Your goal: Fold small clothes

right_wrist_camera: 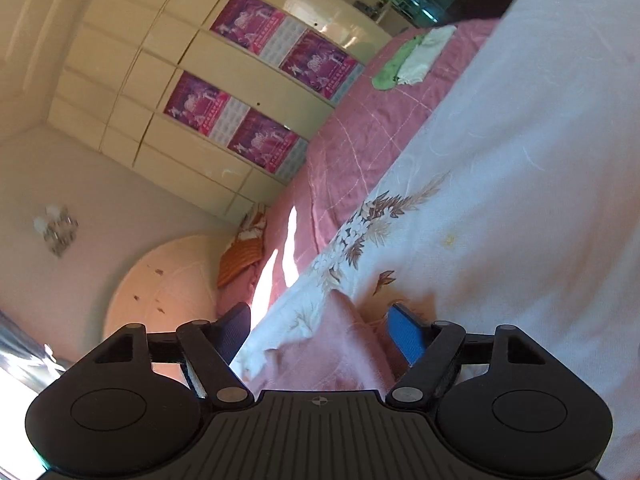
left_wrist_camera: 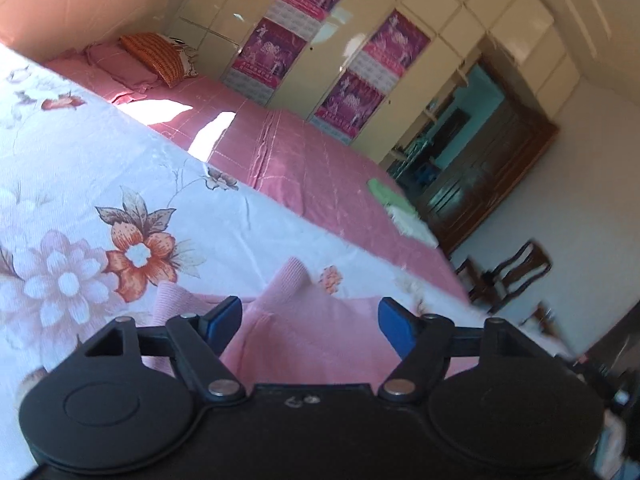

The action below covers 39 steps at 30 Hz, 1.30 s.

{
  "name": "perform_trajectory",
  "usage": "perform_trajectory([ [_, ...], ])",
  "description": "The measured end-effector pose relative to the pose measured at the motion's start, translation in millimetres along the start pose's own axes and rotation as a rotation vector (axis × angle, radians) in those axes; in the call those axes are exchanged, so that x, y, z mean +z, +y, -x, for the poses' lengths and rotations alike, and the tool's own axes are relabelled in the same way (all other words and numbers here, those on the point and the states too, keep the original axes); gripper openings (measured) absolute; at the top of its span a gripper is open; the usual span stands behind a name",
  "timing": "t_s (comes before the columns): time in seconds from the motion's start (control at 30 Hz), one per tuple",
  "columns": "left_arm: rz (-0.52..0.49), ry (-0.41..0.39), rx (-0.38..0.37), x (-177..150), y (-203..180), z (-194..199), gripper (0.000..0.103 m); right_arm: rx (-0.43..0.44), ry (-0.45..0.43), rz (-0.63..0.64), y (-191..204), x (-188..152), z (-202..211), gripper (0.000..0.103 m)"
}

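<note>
A: Left gripper (left_wrist_camera: 310, 322) jaws wide, nothing clamped. Pink garment (left_wrist_camera: 304, 344) lies on the floral sheet (left_wrist_camera: 100, 168), between the pads but not pinched. Right gripper (right_wrist_camera: 320, 330) also wide; a raised fold of the garment (right_wrist_camera: 320, 356) sits between its jaws, free.

B: Progress?

A: Judged mid-fold at best. The garment looks bunched, one point sticking up; no neat rectangle visible. Squaring and stacking are likely left.

B: Farther out?

A: Green cloth (right_wrist_camera: 390, 68) and white cloth (right_wrist_camera: 424, 56) on the pink bedspread (left_wrist_camera: 320, 168), possibly finished pieces; too small to tell.

B: Hidden?

A: Both gripper bodies cover most of the garment; its outline and type are unreadable.
</note>
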<state>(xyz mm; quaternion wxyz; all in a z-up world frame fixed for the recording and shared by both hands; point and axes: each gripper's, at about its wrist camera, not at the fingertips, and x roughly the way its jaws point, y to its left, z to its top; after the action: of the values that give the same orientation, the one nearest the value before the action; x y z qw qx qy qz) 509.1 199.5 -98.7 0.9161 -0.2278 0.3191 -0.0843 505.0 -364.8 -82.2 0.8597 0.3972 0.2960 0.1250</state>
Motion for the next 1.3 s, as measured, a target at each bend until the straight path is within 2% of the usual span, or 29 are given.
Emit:
perform_trajectory([
  [0.07,-0.099,0.055,0.043,-2,-8,-10,0.059,-0.048,0.037,0.123,15,-8,-6,0.056],
  [0.13,-0.204,0.09,0.124,-8,-17,-20,0.054,-0.118,0.062,0.251,30,-18,-15,0.046],
  [0.23,-0.284,0.097,0.174,-16,-27,-27,0.053,-0.211,0.107,0.398,46,-36,-35,0.042],
  [0.3,-0.321,0.097,0.176,-20,-33,-27,0.041,-0.24,0.11,0.464,51,-46,-41,0.041],
  [0.33,-0.333,0.092,0.169,-21,-35,-24,0.018,-0.265,0.109,0.507,54,-53,-45,0.032],
  [0.37,-0.339,0.087,0.165,-22,-36,-21,0.008,-0.287,0.1,0.549,58,-61,-47,0.016],
  [0.4,-0.337,0.076,0.163,-23,-36,-18,0.007,-0.292,0.09,0.578,59,-65,-48,0.012],
  [0.5,-0.297,-0.003,0.142,-23,-30,-1,0.004,-0.278,0.036,0.605,64,-75,-44,0.01],
  [0.57,-0.257,-0.082,0.12,-26,-28,19,0.004,-0.244,-0.014,0.559,64,-72,-33,0.01],
  [0.63,-0.205,-0.126,0.1,-27,-25,32,0.004,-0.22,-0.052,0.532,65,-68,-25,0.01],
  [0.7,-0.146,-0.12,0.097,-24,-22,31,0.004,-0.223,-0.058,0.545,68,-67,-27,0.01],
  [0.8,-0.025,-0.016,0.157,-16,-10,1,0.004,-0.283,0.005,0.528,63,-60,-48,0.01],
  [0.83,-0.011,0.008,0.175,-16,-6,-9,0.005,-0.309,0.034,0.509,59,-61,-56,0.01],
  [0.9,-0.037,-0.003,0.182,-17,-6,-17,0.012,-0.345,0.081,0.478,50,-64,-67,0.01],
  [0.93,-0.03,-0.013,0.177,-18,-5,-15,0.017,-0.345,0.061,0.481,50,-63,-65,0.011],
  [0.97,-0.024,-0.022,0.173,-19,-4,-10,0.029,-0.36,0.055,0.483,53,-63,-61,0.023],
  [1.0,-0.03,-0.034,0.185,-20,-6,-3,0.037,-0.372,0.043,0.485,58,-63,-56,0.03],
  [1.03,-0.047,-0.06,0.215,-23,-13,6,0.056,-0.382,0.006,0.494,64,-65,-47,0.039],
  [1.07,-0.086,-0.111,0.225,-30,-27,17,0.07,-0.367,-0.041,0.508,71,-68,-36,0.041],
  [1.1,-0.135,-0.125,0.188,-35,-41,19,0.072,-0.316,-0.05,0.512,76,-72,-30,0.041],
  [1.13,-0.185,-0.112,0.137,-40,-60,17,0.072,-0.252,-0.02,0.518,85,-77,-29,0.041],
  [1.2,-0.297,-0.074,0.054,-53,-103,2,0.075,-0.199,0.044,0.616,110,-100,-43,0.041],
  [1.27,-0.401,-0.047,0.026,-67,-141,-17,0.082,-0.114,0.112,0.72,136,-131,-63,0.041],
  [1.3,-0.429,-0.033,0.02,-73,-152,-26,0.082,-0.08,0.156,0.749,144,-144,-73,0.041],
])
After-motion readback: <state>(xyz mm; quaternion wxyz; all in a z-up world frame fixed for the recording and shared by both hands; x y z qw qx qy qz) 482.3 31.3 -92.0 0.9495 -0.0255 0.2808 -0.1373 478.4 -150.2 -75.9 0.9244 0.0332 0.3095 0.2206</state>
